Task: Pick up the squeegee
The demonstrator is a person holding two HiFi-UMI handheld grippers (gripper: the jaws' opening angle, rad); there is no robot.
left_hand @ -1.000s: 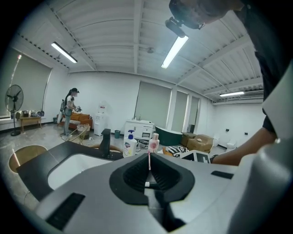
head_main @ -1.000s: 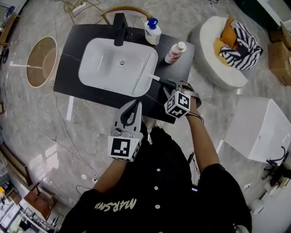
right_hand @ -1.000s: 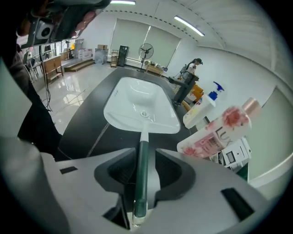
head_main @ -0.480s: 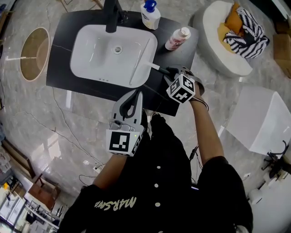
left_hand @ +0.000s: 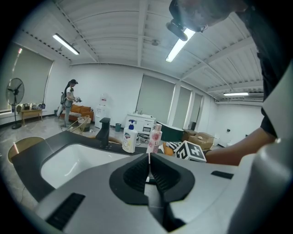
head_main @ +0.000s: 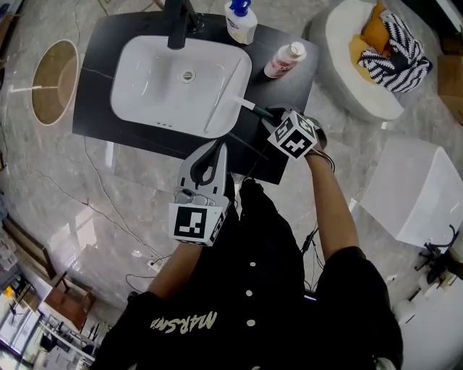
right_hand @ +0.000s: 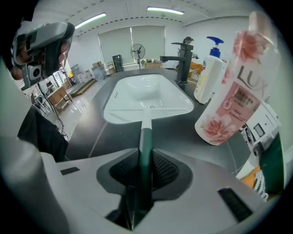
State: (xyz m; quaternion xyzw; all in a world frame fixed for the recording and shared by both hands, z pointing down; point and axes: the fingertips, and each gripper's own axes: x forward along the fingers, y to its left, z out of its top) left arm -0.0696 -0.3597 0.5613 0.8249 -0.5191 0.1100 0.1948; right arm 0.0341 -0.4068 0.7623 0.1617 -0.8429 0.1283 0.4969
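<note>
The squeegee (head_main: 221, 97) lies with its long white blade over the right side of the white sink (head_main: 145, 108) and its dark green handle (right_hand: 145, 141) on the black counter. My right gripper (head_main: 271, 115) points down at the handle; its jaws are closing and the pads (right_hand: 165, 169) press the handle on both sides. My left gripper (head_main: 219, 148) hangs off the counter's front edge, shut with nothing in it. In the left gripper view its pads (left_hand: 137, 171) meet, with the sink beyond.
A black faucet (head_main: 176, 22) and a white pump bottle (head_main: 240, 22) stand behind the sink, and a pink bottle (right_hand: 229, 91) stands close to the right of the handle. A round wooden stool (head_main: 54, 79), a white pouf (head_main: 362, 65) and a white box (head_main: 419, 195) stand on the floor.
My right gripper has rolled and sunk onto the squeegee handle, and its jaws have drawn in around it. The left gripper has dropped slightly.
</note>
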